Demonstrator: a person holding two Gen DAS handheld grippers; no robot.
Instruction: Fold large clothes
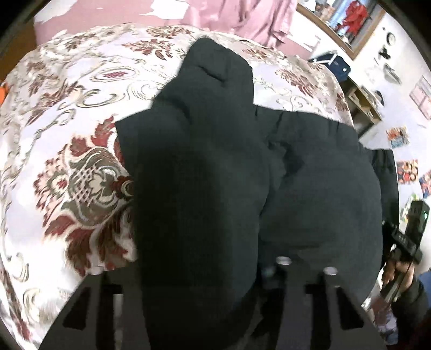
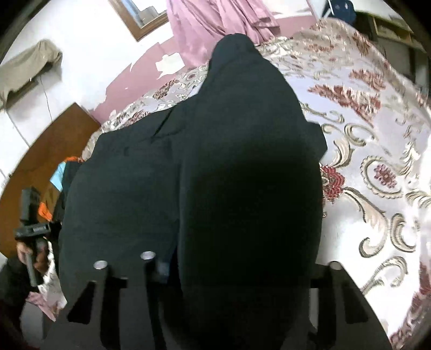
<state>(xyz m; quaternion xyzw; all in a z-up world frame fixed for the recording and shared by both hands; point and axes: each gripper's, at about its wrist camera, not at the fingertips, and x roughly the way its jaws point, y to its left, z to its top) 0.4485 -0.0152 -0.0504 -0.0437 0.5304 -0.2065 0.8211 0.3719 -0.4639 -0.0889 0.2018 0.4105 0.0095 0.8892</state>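
A large black garment (image 1: 215,161) lies on a bed with a floral bedspread (image 1: 67,121). In the left wrist view its near edge drapes over my left gripper (image 1: 210,304) and hides the fingertips; the jaws look shut on the cloth. In the right wrist view the same black garment (image 2: 215,161) covers my right gripper (image 2: 229,301), which looks shut on its near edge. Each gripper lifts the near edge, and the rest stretches away toward the far side of the bed. The other hand-held gripper shows at the right edge of the left view (image 1: 404,242) and the left edge of the right view (image 2: 32,231).
Pink curtains (image 2: 215,21) hang behind the bed. A wooden headboard (image 2: 45,150) and orange and blue clothes (image 2: 54,188) are at the left. A shelf with a dark bag (image 1: 339,67) stands at the right. Papers lie on the floor (image 1: 404,161).
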